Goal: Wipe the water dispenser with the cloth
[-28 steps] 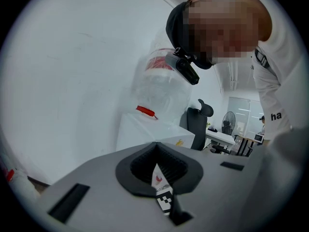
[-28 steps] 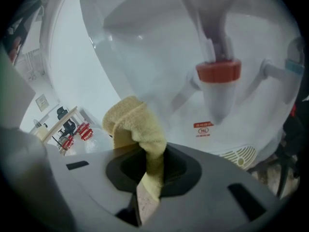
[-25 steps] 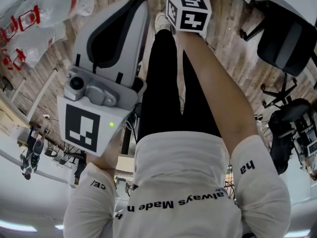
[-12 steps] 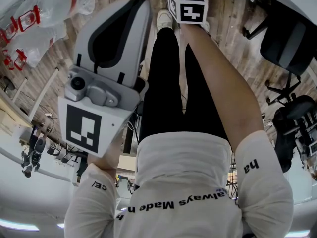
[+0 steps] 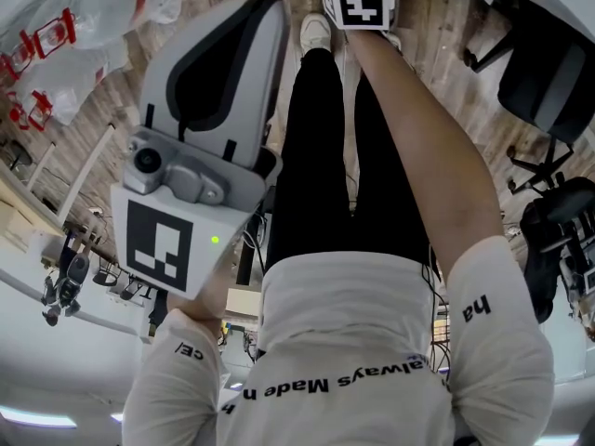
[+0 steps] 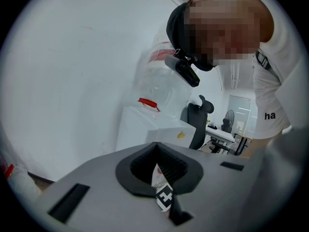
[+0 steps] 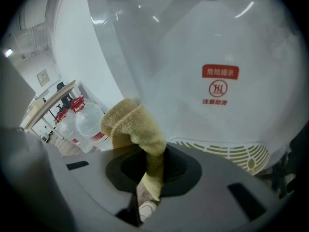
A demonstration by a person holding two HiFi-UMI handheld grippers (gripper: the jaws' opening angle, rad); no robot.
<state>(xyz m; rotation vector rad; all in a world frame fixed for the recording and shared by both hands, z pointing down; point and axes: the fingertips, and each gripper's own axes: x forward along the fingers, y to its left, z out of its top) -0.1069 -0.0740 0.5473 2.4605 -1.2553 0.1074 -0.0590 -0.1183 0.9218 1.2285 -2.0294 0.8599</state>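
Where the right tongs (image 7: 150, 180) meet, the cloth (image 7: 133, 124) pokes out.

The cloth (image 7: 136, 124) is seen as nubby, matt yellow terry. The dispenser (image 7: 193, 37) is cased in smooth, faintly glossy white plastic; the floor (image 5: 98, 124) is laid in grained wood planks.

Black office chair (image 5: 550, 77) and water jugs (image 5: 93, 26) on wooden floor (image 5: 423, 35).
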